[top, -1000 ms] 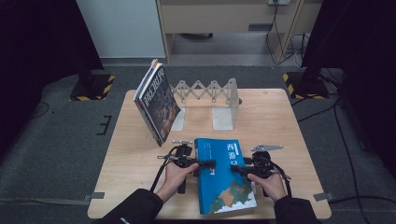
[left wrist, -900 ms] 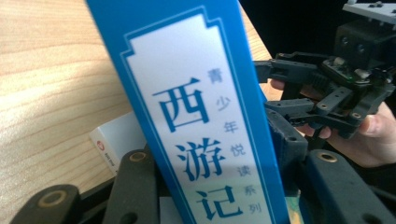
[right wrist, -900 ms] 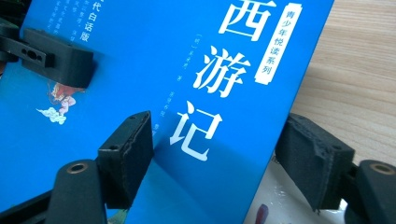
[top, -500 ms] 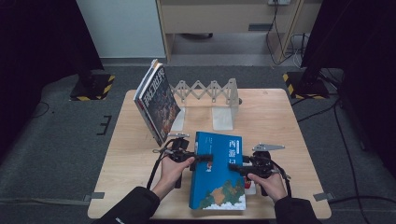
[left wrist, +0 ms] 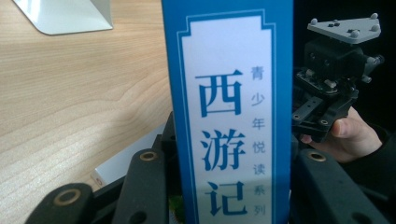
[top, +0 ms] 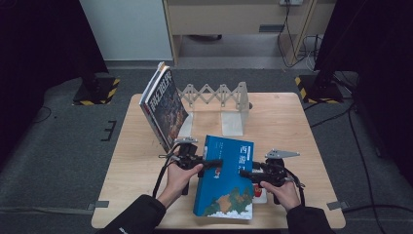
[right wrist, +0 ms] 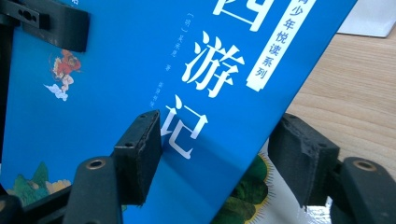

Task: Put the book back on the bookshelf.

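A pale wooden table stands on grey floor, with a metal bookend rack at its far side. Just in front of the rack, the blue book is tilted up off the table. The left gripper clamps its spine edge. The right gripper has been closing its jaws around the opposite edge; I cannot tell whether they press on it.

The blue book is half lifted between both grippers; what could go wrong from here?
The right gripper has just been closing, yet one of its fingers seems clear of the blue book, so that side might slip. The white book beneath could be dragged along. Swinging up, it might knock the leaning dark book.
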### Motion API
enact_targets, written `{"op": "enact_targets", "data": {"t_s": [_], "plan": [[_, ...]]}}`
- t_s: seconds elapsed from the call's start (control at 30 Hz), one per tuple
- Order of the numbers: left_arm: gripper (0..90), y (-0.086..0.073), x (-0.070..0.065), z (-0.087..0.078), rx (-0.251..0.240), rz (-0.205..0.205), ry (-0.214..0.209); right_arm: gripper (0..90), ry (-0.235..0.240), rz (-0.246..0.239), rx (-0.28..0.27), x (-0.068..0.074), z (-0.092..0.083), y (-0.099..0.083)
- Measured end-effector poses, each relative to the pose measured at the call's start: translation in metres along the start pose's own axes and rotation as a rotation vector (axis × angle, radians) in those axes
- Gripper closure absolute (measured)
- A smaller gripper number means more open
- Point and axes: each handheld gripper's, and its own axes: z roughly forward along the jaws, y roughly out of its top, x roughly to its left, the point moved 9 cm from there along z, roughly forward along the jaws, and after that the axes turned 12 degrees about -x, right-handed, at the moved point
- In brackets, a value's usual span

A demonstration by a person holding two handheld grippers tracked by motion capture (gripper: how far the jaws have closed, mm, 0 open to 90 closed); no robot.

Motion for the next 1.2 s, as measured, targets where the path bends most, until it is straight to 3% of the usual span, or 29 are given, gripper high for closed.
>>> {"op": "enact_targets", "data": {"t_s": [0.2,0.43,0.63,0.7,0.97,1.2], "plan": [[59.1,0.0,0.001,0.002,-0.011,0.017,0.007,37.9,0.004,-0.006,0.0,0.0,0.0,0.001],[56.1,0.0,0.004,0.005,-0.031,-0.002,-0.001,38.9,0.01,-0.026,-0.003,0.002,0.0,0.002],[52.8,-0.001,0.005,0.009,-0.037,0.007,-0.006,39.1,0.013,-0.033,-0.002,0.002,0.001,0.002],[52.0,-0.001,0.006,0.01,-0.042,-0.012,-0.014,39.2,0.013,-0.037,-0.002,0.002,0.001,0.001],[58.6,-0.002,0.008,0.011,-0.031,0.001,-0.008,40.0,0.031,-0.037,-0.008,0.006,0.003,0.002],[59.9,0.0,0.002,0.009,-0.016,0.015,0.001,39.2,0.036,-0.037,-0.009,0.006,0.003,0.002]]}}
